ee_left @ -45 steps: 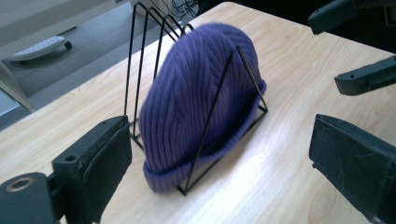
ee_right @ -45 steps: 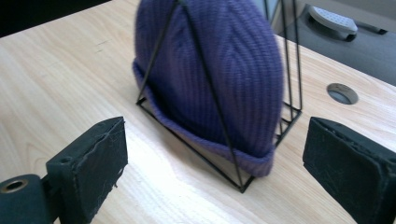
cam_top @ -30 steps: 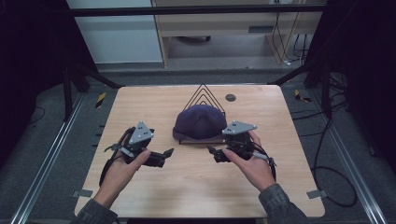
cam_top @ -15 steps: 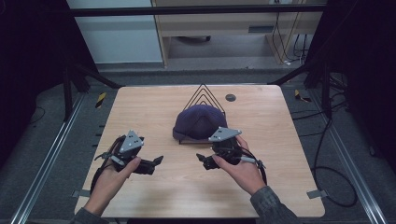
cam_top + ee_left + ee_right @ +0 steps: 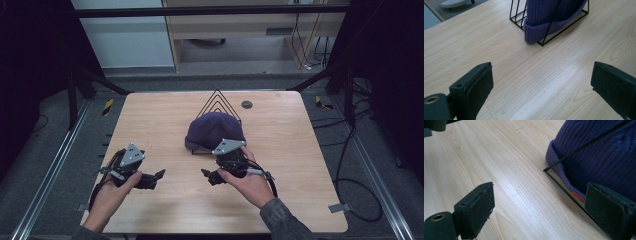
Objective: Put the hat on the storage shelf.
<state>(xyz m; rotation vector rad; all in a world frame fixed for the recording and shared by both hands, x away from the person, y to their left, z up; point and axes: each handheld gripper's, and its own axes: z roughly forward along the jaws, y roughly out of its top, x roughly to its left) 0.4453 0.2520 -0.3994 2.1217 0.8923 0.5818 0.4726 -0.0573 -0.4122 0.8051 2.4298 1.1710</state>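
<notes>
A purple knitted beanie (image 5: 215, 130) sits over a black wire rack (image 5: 218, 102) at the middle of the wooden table (image 5: 150, 120). My left gripper (image 5: 157, 176) is held low over the table at the front left, well apart from the beanie, its jaws open and empty. In the left gripper view the beanie (image 5: 549, 15) and the rack (image 5: 516, 17) lie ahead beyond my left gripper (image 5: 541, 82). My right gripper (image 5: 207, 176) is just in front of the beanie, open with nothing between its jaws. In the right gripper view my right gripper (image 5: 541, 207) stands beside the beanie's cuff (image 5: 604, 157).
A small dark round disc (image 5: 246, 104) lies on the table behind the rack, to its right. The table's front edge is close under both hands. Dark frame bars and cables surround the table on the floor.
Both hands have drifted to the left and nearer the table's front edge, a little lower. The jaws stayed open and the beanie has not moved.
</notes>
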